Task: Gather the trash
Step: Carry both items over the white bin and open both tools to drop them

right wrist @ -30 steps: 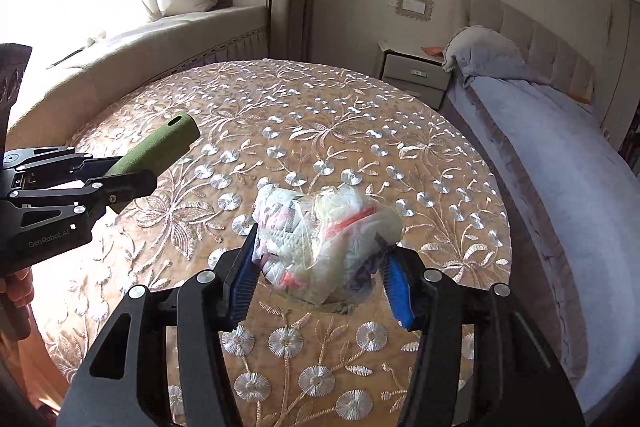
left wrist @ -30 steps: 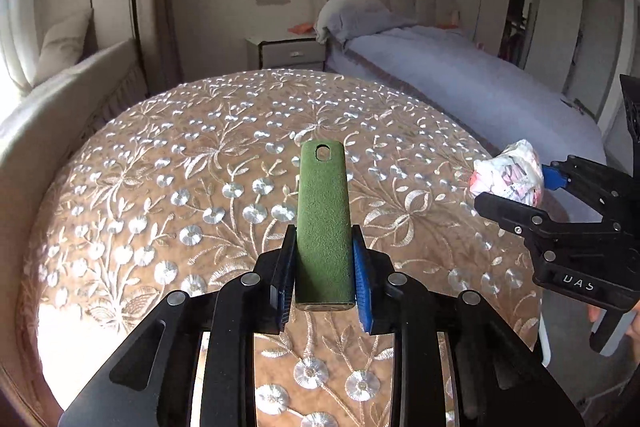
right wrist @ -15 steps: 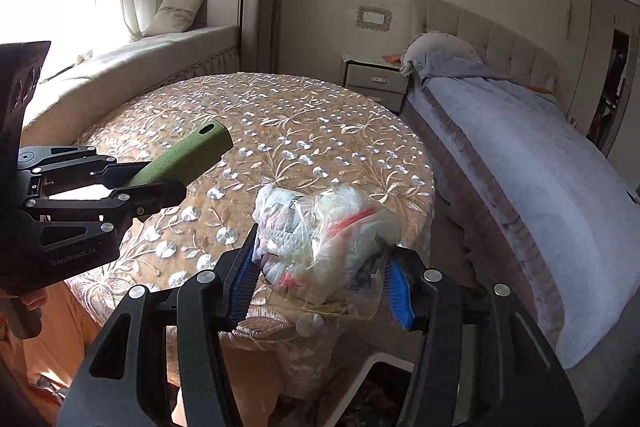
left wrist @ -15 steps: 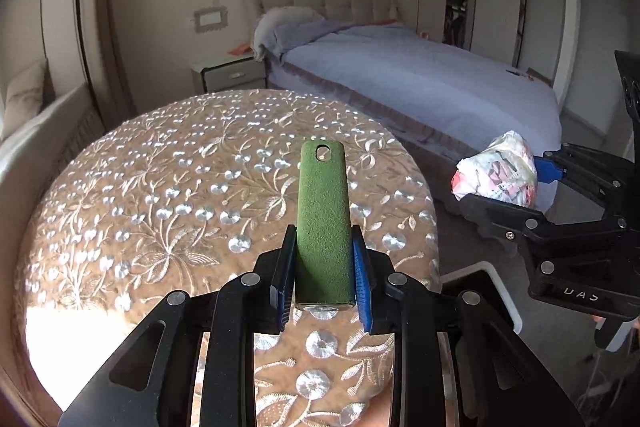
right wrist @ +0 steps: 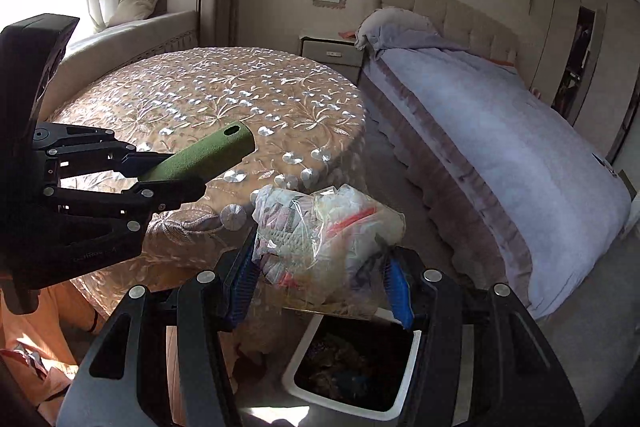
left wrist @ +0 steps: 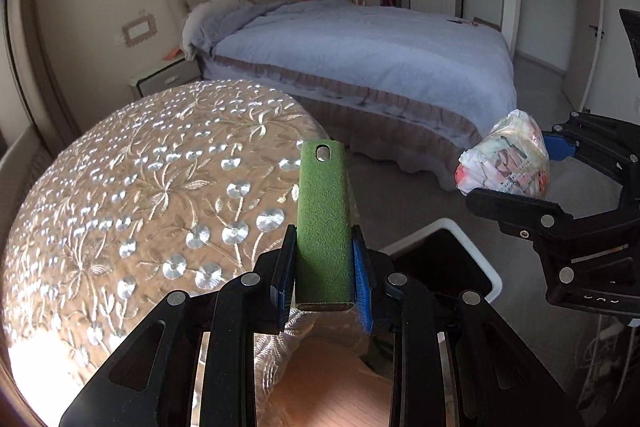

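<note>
My left gripper [left wrist: 323,269] is shut on a flat green bar with a hole at its far end [left wrist: 324,219], held level past the table's edge; it also shows in the right wrist view [right wrist: 204,155]. My right gripper [right wrist: 320,281] is shut on a clear plastic bag stuffed with crumpled wrappers [right wrist: 324,235], also seen in the left wrist view [left wrist: 506,161]. The bag hangs just above a white-rimmed trash bin [right wrist: 304,359] on the floor, with dark trash inside. The bin's rim also shows in the left wrist view [left wrist: 490,273].
A round table with a beige embroidered cloth [right wrist: 224,95] stands left of the bin. A bed with a lilac cover [right wrist: 500,131] is on the right, a nightstand [right wrist: 332,53] behind. A cushioned window seat [right wrist: 132,39] lies far left.
Both grippers have swung right and off the table's edge, each still holding its object. The bin has come into view beneath the bag.
</note>
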`<state>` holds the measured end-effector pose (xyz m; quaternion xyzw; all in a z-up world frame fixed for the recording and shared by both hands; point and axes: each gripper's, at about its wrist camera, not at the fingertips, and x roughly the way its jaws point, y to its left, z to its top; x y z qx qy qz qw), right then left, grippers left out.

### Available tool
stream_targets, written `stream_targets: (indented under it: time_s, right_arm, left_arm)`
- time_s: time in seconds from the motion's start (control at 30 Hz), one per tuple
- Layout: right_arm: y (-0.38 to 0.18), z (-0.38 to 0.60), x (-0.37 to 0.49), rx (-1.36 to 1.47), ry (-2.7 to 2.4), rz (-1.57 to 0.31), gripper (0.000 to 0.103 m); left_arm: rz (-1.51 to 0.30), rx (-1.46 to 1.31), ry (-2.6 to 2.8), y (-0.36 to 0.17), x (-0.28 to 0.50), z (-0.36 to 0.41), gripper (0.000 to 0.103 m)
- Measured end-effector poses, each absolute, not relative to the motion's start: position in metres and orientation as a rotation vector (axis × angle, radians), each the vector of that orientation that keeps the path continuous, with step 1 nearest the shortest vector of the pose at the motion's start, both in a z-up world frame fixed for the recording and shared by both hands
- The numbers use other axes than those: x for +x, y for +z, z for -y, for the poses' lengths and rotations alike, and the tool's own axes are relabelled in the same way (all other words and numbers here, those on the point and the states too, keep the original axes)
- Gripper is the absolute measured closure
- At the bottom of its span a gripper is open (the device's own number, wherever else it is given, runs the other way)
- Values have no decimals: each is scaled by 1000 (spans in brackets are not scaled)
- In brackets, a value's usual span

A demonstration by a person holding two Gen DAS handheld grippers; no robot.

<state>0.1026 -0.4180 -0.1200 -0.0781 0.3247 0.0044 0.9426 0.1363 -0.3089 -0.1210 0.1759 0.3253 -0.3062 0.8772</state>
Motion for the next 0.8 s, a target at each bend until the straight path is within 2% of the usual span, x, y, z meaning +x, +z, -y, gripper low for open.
stream_targets:
  time_s: [0.27,0.8]
  right_arm:
    - [-159,460,83,-137,-68,-744,47]
    - [-297,530,78,-72,-96,-1027,47]
  left_arm:
    - [-715,508,-801,-157,127,371,78]
    - [-915,753,-1029,-276,152,477,78]
